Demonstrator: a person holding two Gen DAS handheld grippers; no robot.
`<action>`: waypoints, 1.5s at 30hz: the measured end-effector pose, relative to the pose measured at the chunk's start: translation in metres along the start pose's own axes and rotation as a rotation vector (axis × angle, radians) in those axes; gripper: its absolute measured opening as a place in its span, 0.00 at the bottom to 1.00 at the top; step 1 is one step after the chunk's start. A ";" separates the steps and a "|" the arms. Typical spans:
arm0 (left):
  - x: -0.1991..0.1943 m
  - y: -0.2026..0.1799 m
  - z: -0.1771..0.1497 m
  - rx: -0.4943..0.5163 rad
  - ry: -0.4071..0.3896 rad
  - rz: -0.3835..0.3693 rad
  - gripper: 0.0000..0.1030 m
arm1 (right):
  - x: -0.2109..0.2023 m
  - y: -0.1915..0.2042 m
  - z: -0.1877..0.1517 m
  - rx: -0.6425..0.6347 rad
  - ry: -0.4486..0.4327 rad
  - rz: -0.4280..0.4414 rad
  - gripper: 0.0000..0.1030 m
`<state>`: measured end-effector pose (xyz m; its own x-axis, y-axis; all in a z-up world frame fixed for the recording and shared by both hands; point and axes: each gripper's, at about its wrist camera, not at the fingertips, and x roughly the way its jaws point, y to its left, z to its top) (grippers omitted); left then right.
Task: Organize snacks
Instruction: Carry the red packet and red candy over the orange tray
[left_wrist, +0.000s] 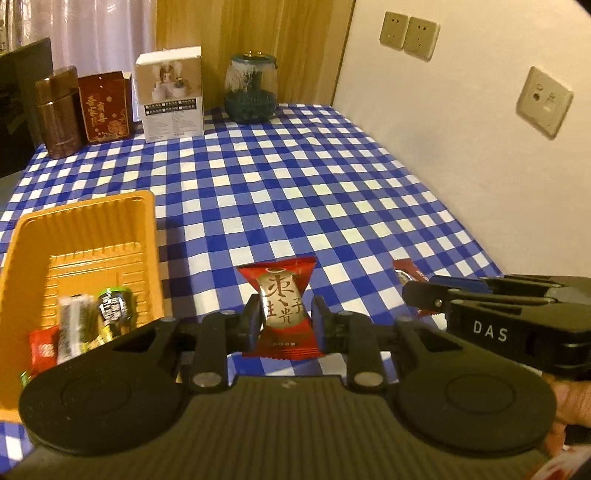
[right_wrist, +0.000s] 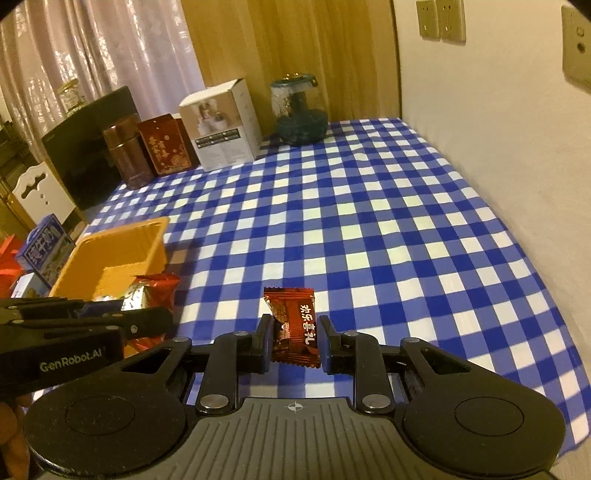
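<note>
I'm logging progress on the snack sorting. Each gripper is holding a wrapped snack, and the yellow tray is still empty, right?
Not quite. The left gripper and right gripper each hold a wrapped snack, but the yellow tray is not empty: the left wrist view shows several packets already in it.

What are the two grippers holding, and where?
Left gripper: red snack, pinched at its sides. Right gripper: brown candy, also by its sides.

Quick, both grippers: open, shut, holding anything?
Left gripper: shut on the red and cream snack packet.
Right gripper: shut on the dark red candy packet.
</note>
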<state>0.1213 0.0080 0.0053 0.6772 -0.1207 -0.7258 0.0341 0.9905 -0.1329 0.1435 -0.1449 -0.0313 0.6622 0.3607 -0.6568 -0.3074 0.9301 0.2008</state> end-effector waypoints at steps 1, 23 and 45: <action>-0.006 0.000 -0.002 0.003 -0.003 -0.002 0.24 | -0.004 0.003 -0.002 0.001 -0.003 0.001 0.24; -0.094 0.051 -0.046 -0.036 -0.046 0.063 0.24 | -0.042 0.090 -0.030 -0.094 -0.027 0.095 0.25; -0.098 0.136 -0.047 -0.150 -0.044 0.162 0.24 | 0.008 0.161 -0.017 -0.189 -0.005 0.198 0.24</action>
<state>0.0248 0.1517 0.0270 0.6968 0.0452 -0.7159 -0.1852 0.9755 -0.1187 0.0877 0.0066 -0.0162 0.5794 0.5352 -0.6147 -0.5534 0.8120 0.1854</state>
